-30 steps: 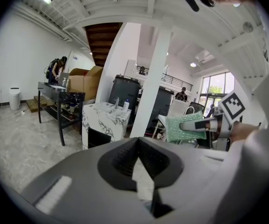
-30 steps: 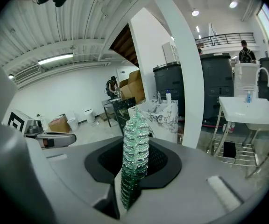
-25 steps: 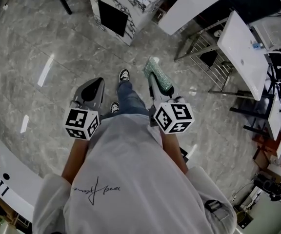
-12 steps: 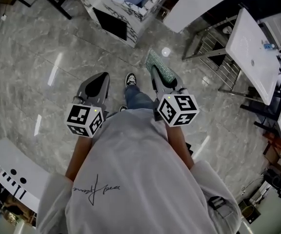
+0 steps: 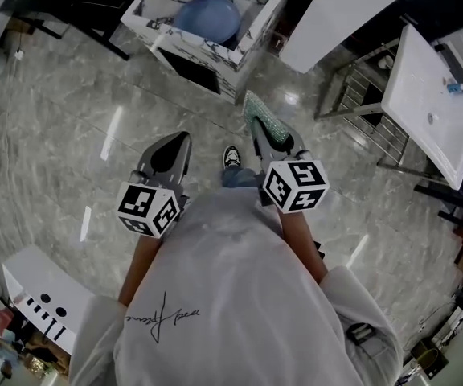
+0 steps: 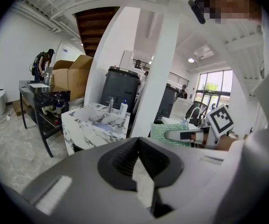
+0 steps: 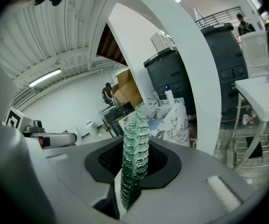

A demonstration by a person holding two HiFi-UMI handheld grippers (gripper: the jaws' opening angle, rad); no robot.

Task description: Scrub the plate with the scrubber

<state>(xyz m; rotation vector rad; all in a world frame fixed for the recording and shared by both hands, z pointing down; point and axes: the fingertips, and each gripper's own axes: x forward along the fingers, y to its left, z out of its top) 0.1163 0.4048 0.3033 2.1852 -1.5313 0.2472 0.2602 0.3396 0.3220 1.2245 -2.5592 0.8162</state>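
Scrubber (image 7: 133, 153), green and glittery, stands upright and edge-on, clamped between the jaws of the right hand-held gripper (image 7: 134, 171), its upper part rising well clear of the pads. The left hand-held gripper (image 6: 138, 158) has its jaws together with nothing between them. Both are held out level in front of a person in a white shirt (image 5: 215, 296), above a grey marble floor (image 5: 71, 135), one shoe (image 5: 231, 158) showing between them. The plate (image 5: 207, 16), blue and round, lies in the basin of a marble-patterned sink unit (image 5: 260, 26) ahead of the person, well apart from the scrubber and from both grippers. A white worktop (image 5: 428, 111) stands off to the right.
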